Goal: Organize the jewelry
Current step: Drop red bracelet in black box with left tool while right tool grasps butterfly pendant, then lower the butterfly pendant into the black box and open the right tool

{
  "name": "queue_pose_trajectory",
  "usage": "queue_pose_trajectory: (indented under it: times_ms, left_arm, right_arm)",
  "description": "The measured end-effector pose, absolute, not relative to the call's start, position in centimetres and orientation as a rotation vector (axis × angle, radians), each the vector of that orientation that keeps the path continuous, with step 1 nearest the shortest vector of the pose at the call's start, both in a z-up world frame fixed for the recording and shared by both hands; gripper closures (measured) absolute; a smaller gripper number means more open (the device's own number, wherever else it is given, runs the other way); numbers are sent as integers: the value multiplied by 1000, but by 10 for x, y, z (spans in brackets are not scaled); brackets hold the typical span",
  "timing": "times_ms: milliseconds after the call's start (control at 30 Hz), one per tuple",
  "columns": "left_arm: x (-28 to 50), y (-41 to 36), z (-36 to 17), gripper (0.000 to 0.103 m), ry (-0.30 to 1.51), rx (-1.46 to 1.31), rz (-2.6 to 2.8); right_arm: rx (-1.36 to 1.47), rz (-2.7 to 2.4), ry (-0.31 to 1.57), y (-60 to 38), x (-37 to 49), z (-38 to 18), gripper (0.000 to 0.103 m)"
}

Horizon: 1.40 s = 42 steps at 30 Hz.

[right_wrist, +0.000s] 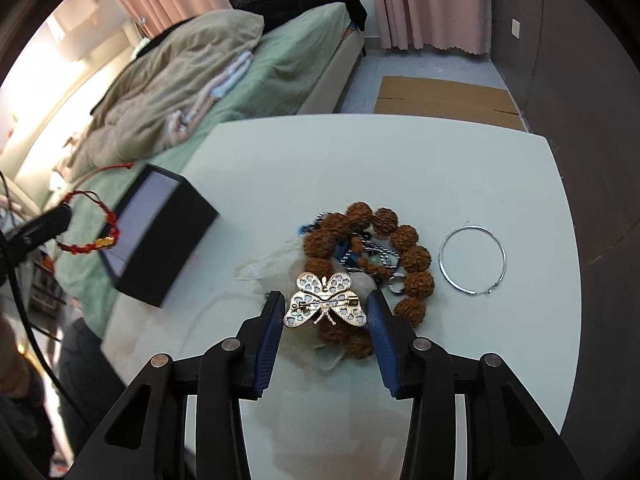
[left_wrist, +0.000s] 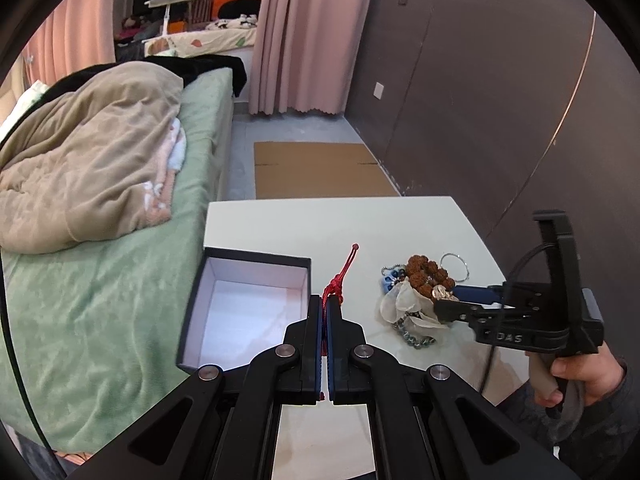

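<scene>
Pinching knotted red cord bracelet (left_wrist: 334, 286), filigree butterfly brooch (right_wrist: 326, 300)

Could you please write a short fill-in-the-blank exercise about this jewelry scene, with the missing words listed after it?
1. The left gripper is shut on a braided bracelet whose cord is ____.
2. The right gripper holds a gold brooch shaped like a ____.
3. The black cardboard box has a lining coloured ____.
4. The thin silver hoop lies on the ____ table.

Missing words: red; butterfly; white; white
</scene>
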<state>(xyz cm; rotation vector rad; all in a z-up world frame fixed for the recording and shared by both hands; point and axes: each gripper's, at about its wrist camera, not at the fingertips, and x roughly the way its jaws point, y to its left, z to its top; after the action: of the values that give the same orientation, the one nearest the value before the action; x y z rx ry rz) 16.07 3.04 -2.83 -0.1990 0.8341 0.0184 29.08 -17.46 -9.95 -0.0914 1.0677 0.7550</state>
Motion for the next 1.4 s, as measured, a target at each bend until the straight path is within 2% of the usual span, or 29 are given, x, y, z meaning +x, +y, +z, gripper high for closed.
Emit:
queue_pose_trajectory:
  times_ms: [367, 700, 733, 800, 833, 867, 1333, 1367, 1400]
  left_arm:
    - [156, 58, -19, 102, 813, -218, 28]
    - [174, 91, -33, 100, 881, -351, 18]
    - [176, 94, -35, 94, 897, -366, 15]
    - [177, 99, -36, 66, 907, -394, 20]
    - [175, 102, -33, 41, 892, -407, 26]
    - [171, 106, -30, 31, 868, -414, 41]
    - [127, 152, -9, 31, 818, -414, 167]
    - [124, 155, -8, 31, 815, -423, 171]
    - [124, 156, -7, 31, 813, -426, 173]
  right_arm:
    - [17, 779, 1038, -181, 283, -63, 60]
    - [51, 814, 996, -158, 276, -23, 60]
    - [51, 820, 996, -153, 275, -20, 60]
    - [55, 830, 997, -148, 274, -18, 60]
    - [58, 841, 997, -143, 272, -16, 60]
    - [58, 850, 997, -140, 272, -15, 60]
    - [103, 1051, 1025, -52, 258, -11, 59]
    - [125, 1069, 1028, -48, 259, -9, 57]
    - [141, 1080, 1041, -46, 260, -9, 45]
